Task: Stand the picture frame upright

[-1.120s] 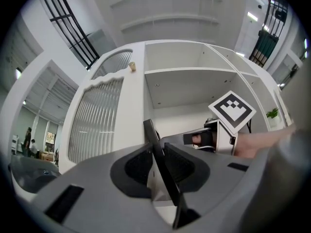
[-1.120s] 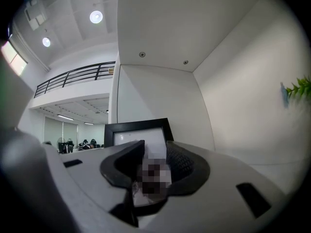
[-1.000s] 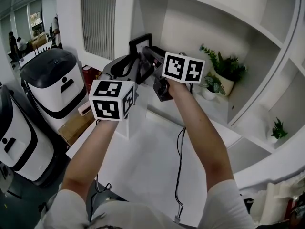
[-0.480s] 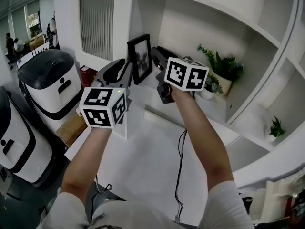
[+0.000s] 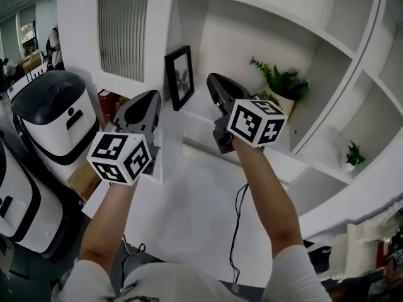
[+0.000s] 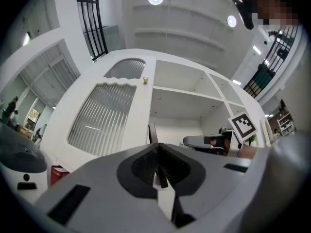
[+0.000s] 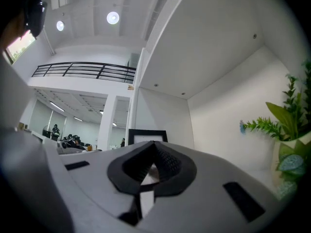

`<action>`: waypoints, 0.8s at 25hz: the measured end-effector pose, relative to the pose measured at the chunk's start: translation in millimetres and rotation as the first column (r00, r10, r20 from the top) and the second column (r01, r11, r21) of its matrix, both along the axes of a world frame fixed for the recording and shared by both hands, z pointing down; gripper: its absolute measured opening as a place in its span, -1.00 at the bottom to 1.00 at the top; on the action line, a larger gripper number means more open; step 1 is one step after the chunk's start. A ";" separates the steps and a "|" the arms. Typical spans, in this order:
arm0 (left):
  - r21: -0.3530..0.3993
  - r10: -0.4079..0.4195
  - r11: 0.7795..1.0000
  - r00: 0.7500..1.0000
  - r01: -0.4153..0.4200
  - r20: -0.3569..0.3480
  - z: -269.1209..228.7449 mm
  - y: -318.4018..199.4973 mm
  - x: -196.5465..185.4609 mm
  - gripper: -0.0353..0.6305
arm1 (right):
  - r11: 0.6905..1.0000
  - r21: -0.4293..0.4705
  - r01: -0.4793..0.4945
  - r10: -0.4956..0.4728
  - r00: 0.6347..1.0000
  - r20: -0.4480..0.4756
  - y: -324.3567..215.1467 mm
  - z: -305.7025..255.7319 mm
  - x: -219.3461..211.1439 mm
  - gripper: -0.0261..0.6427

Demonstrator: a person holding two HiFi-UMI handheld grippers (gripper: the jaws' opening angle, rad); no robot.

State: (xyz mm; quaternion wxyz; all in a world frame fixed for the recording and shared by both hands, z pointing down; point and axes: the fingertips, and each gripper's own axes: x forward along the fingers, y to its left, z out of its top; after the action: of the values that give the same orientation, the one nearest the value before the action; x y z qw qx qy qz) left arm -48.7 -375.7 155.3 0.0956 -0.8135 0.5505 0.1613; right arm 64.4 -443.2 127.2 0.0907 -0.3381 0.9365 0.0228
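Shelf (image 5: 196,111) w/ pic frame (image 5: 179,77) upright: prob light, stiff, glass fragile, grip side edges; left tongs (image 5: 150,98) + right tongs (image 5: 214,80) just closed, empty.

Lab hall, white service robots (image 5: 53,118), mezzanine railing (image 7: 82,69)

We see matt grey moulded plastic on left claw (image 6: 158,154) and right claw (image 7: 154,152), with pads (image 7: 168,162) black and knurled. Picture frame (image 5: 179,77): smooth black, slight sheen. Shelf (image 5: 283,159): smooth white paint. Cabinet door (image 5: 123,36): ribbed panel.
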 end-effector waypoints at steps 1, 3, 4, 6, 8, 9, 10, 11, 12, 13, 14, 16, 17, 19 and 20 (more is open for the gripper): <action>0.002 0.024 1.000 1.000 -0.024 -0.002 1.9 4.3 -0.3 -0.84 | 1.000 0.014 0.001 -0.001 1.000 0.004 11.0 0.5 2.5 -0.90; 0.006 0.061 0.998 0.998 -0.061 -0.002 6.8 12.5 -2.3 -0.84 | 0.999 0.046 -0.010 0.010 1.000 0.002 33.9 3.2 7.6 -0.89; 0.009 0.079 0.997 0.997 -0.079 -0.001 9.6 16.6 -3.1 -0.84 | 0.998 0.063 -0.025 0.025 1.000 -0.006 45.2 6.2 9.9 -0.89; 0.021 0.109 0.994 0.994 -0.110 0.010 15.1 25.3 -3.7 -0.84 | 0.994 0.088 -0.061 0.063 0.998 -0.025 66.8 16.4 14.2 -0.89; 0.036 0.136 0.990 0.990 -0.137 0.028 20.8 35.8 -3.9 -0.84 | 0.991 0.087 -0.100 0.102 0.994 -0.029 87.3 31.7 20.1 -0.89; 0.039 0.148 0.988 0.988 -0.150 0.034 23.8 41.3 -4.9 -0.84 | 0.989 0.081 -0.123 0.125 0.992 -0.029 97.0 40.6 23.8 -0.89; 0.040 0.161 0.986 0.986 -0.163 0.037 27.1 46.4 -6.5 -0.84 | 0.986 0.074 -0.149 0.152 0.988 -0.032 105.9 49.8 27.7 -0.89; 0.039 0.175 0.984 0.984 -0.176 0.037 30.9 50.8 -8.5 -0.84 | 0.982 0.067 -0.179 0.182 0.983 -0.038 113.9 59.1 31.5 -0.89; 0.037 0.188 0.981 0.982 -0.189 0.035 35.4 55.0 -11.0 -0.84 | 0.976 0.059 -0.209 0.212 0.976 -0.045 121.3 68.1 35.0 -0.89; 0.033 0.200 0.979 0.979 -0.201 0.034 40.5 59.0 -13.8 -0.84 | 0.970 0.049 -0.239 0.241 0.969 -0.051 128.1 76.8 38.2 -0.89; 0.028 0.210 0.977 0.977 -0.211 0.034 46.3 62.8 -16.9 -0.84 | 0.963 0.037 -0.266 0.268 0.962 -0.053 134.3 85.1 41.3 -0.89; 0.016 0.226 0.974 0.974 -0.226 0.032 58.2 69.1 -23.8 -0.84 | 0.947 0.016 -0.321 0.321 0.946 -0.050 145.9 99.7 49.1 -0.89; 0.007 0.233 0.972 0.972 -0.233 0.029 64.2 71.6 -27.5 -0.84 | 0.937 0.006 -0.349 0.349 0.936 -0.046 151.8 106.4 54.0 -0.89; -0.014 0.245 0.970 0.969 -0.245 0.021 75.3 75.9 -35.5 -0.84 | 0.915 -0.009 -0.404 0.404 0.914 -0.038 164.8 118.0 64.5 -0.89; -0.023 0.250 0.968 0.968 -0.250 0.019 80.2 78.1 -39.5 -0.84 | 0.902 -0.012 -0.432 0.431 0.902 -0.037 171.6 122.7 69.4 -0.89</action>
State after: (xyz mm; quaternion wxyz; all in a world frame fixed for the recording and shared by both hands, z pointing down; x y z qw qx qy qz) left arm -88.2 -297.6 235.6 0.0722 -0.8790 0.4441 0.1577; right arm 133.8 -271.5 249.9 0.0642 -0.5372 0.8401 0.0388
